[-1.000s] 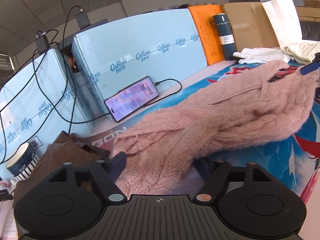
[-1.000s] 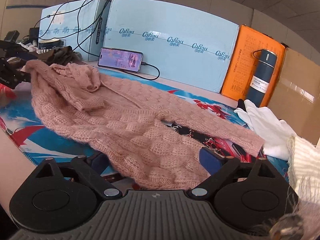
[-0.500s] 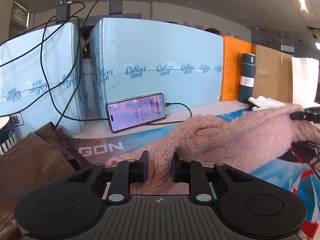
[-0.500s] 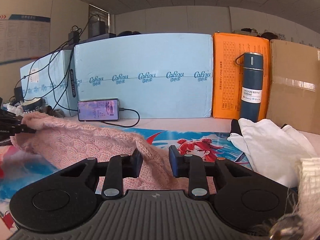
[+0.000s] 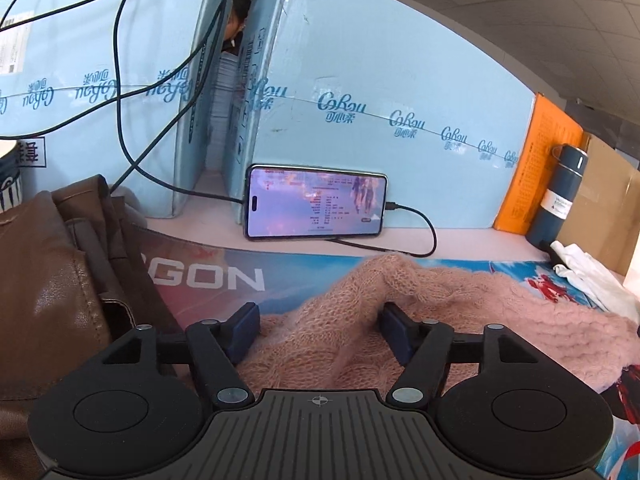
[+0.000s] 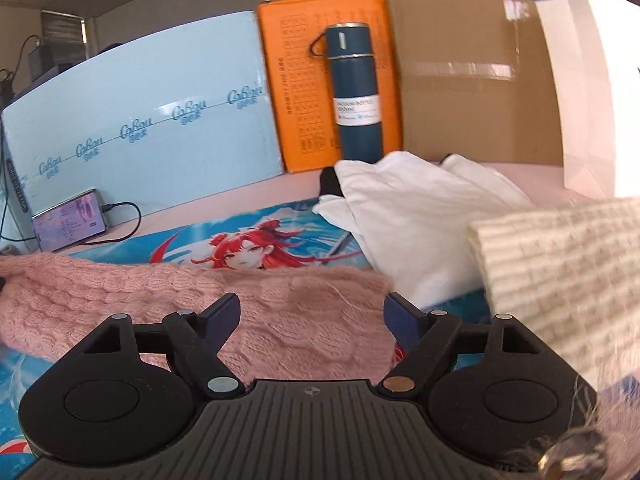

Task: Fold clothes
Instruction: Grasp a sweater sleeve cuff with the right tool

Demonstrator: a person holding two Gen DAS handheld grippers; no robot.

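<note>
A pink cable-knit sweater (image 5: 440,312) lies bunched on the printed desk mat (image 5: 208,276). My left gripper (image 5: 318,330) is open, its blue fingers spread either side of a raised fold of the knit. In the right wrist view the same pink sweater (image 6: 168,300) stretches left across the mat (image 6: 256,224). My right gripper (image 6: 312,316) is open above its right end, nothing pinched between the fingers.
A brown leather garment (image 5: 52,288) sits at the left. A charging phone (image 5: 316,206) leans on light-blue boxes (image 5: 380,120). A blue flask (image 6: 356,92), orange box, cardboard box, white cloth (image 6: 416,216) and cream knit (image 6: 560,264) crowd the right.
Both grippers were shut on the pink sweater half a second ago and have opened, letting it go. The sweater now lies lower on the mat.
</note>
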